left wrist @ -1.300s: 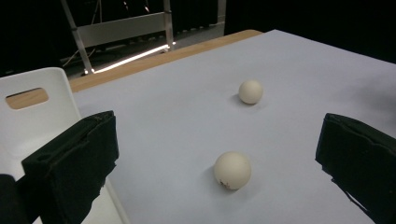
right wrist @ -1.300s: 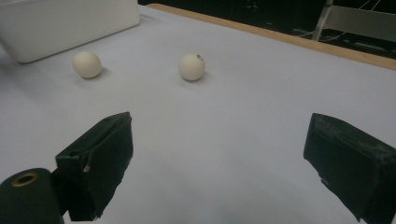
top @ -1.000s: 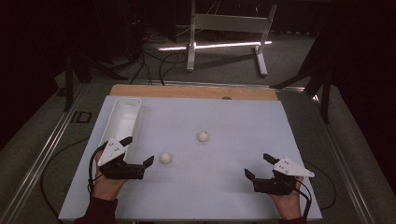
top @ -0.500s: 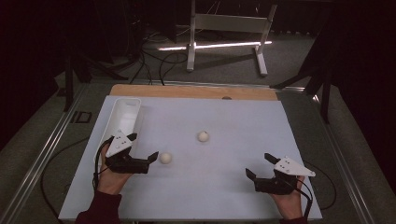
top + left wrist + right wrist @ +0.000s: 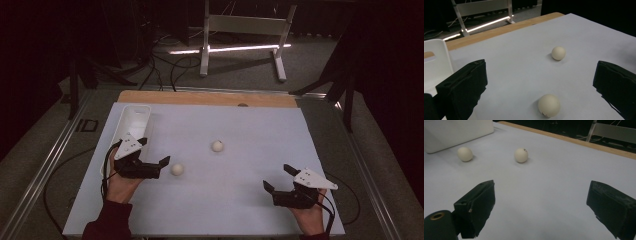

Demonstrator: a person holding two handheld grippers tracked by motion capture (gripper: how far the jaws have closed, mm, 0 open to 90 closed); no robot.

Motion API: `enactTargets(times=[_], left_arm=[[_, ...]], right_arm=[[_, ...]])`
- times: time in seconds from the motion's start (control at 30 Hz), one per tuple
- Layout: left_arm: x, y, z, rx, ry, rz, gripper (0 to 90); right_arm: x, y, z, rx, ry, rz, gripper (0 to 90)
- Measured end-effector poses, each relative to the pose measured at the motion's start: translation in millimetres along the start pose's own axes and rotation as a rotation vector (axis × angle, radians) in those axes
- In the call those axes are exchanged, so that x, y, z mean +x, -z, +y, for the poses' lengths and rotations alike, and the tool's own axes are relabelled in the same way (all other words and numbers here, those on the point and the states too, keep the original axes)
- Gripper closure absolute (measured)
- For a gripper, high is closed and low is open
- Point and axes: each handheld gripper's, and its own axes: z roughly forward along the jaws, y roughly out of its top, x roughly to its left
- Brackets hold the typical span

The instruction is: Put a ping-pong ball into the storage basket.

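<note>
The left gripper (image 5: 152,162) was held with its jaws spread wide and nothing between them, aimed toward the near white ball (image 5: 177,169), which lay just ahead of the jaw tips and apart from them; in the left gripper view this ball (image 5: 549,105) sat low between the jaws. Being round, it showed no long axis or heading. A second white ball (image 5: 217,146) lay farther ahead. A white tray (image 5: 131,121) stood beside the left gripper. The right gripper (image 5: 278,180), jaws likewise wide and empty, rested well apart from both balls.
</note>
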Motion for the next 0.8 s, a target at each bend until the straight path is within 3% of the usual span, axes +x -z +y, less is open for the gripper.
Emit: enactTargets(times=[0.47, 0.8], left_arm=[[-3.5, -13.1, 6.0, 0.048, -0.026, -0.035, 0.1], [-6.6, -22.0, 5.3, 0.078, -0.044, -0.036, 0.1]], right_arm=[[0.4, -0.5, -0.8, 0.004, 0.003, 0.002, 7.7], [0.0, -1.3, -1.4, 0.007, 0.005, 0.002, 7.7]])
